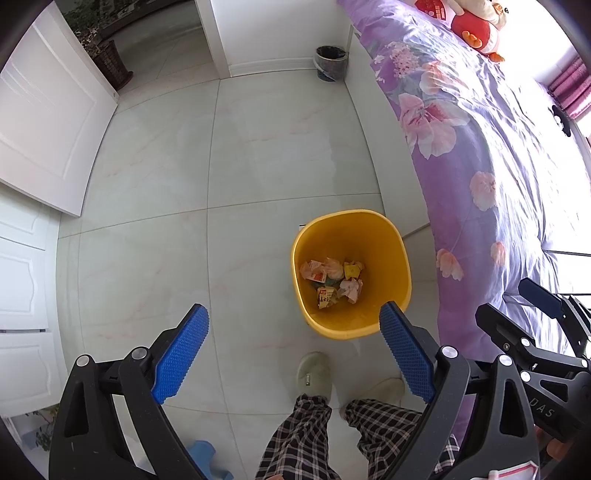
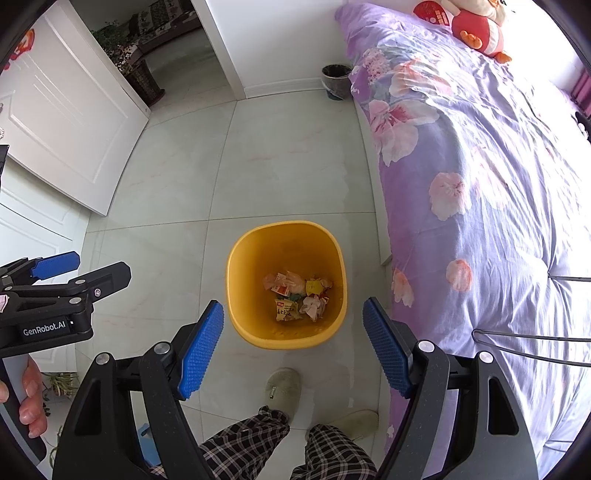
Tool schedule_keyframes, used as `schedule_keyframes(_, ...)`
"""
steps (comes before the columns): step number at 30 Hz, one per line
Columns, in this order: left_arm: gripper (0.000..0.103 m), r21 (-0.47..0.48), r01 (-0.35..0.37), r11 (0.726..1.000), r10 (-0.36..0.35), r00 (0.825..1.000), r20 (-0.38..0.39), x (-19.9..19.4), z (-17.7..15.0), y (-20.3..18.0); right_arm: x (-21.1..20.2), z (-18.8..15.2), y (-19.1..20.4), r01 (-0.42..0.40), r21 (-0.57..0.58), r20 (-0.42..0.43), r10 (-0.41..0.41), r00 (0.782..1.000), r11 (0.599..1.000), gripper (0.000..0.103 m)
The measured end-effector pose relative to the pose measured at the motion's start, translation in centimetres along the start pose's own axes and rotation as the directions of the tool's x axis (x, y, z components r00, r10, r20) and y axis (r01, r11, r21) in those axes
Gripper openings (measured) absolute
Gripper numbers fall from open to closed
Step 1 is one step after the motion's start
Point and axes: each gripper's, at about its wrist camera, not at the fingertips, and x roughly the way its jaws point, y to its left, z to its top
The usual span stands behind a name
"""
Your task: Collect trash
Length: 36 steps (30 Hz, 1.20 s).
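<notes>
Down on the tile floor, centre of the frame, sits the yellow bin with crumpled wrappers already at the bottom. Both the left gripper and right gripper hang above it, jaws wide apart, nothing in either. Risk as I see it: the bin looks light and is right by the person's slipper, so a nudge could tip it and spill everything. Readable text: "GenRobot.AI" on the left gripper's body, "DAS" on the right's. Wrapper print is too small.

Bed with purple floral cover at 3 o'clock, red plush toy at 1, white door at 10.
</notes>
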Motion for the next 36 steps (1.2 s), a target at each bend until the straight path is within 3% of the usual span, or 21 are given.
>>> schedule_keyframes(36, 0.093, -0.017, -0.003, 1.0, 0.003, 1.0, 0.001, -0.17, -0.35, 0.39, -0.04, -0.31, 0.05, -0.005, -0.009, -0.005, 0.005, 1.0, 1.0, 0.078)
